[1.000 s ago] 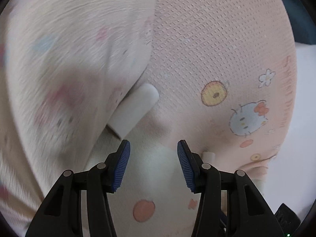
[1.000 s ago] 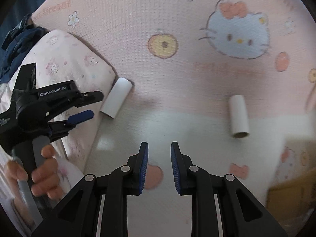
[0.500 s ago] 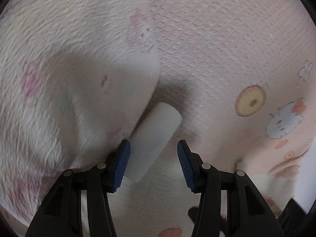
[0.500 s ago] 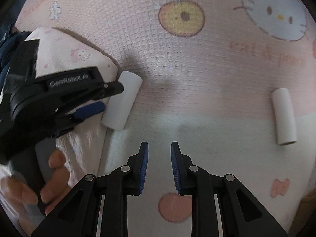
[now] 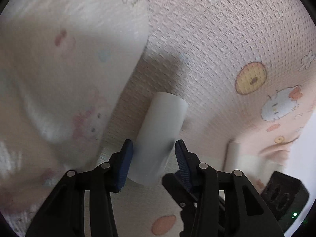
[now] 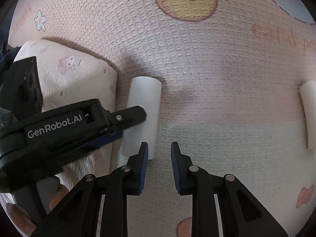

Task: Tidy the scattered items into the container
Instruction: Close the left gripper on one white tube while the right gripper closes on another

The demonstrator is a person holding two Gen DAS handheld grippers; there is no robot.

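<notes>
The left claw (image 5: 152,154) is low with its jaws spread wide. The right claw (image 6: 159,165) hovers just beside it, jaws parted. A hand (image 6: 21,215) grips the left handle.

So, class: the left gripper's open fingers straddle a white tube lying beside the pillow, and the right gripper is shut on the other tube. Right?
Not quite. The right gripper holds nothing; the right wrist view shows the other white tube lying apart on the blanket. The left gripper does straddle its white tube beside the pillow.
</notes>
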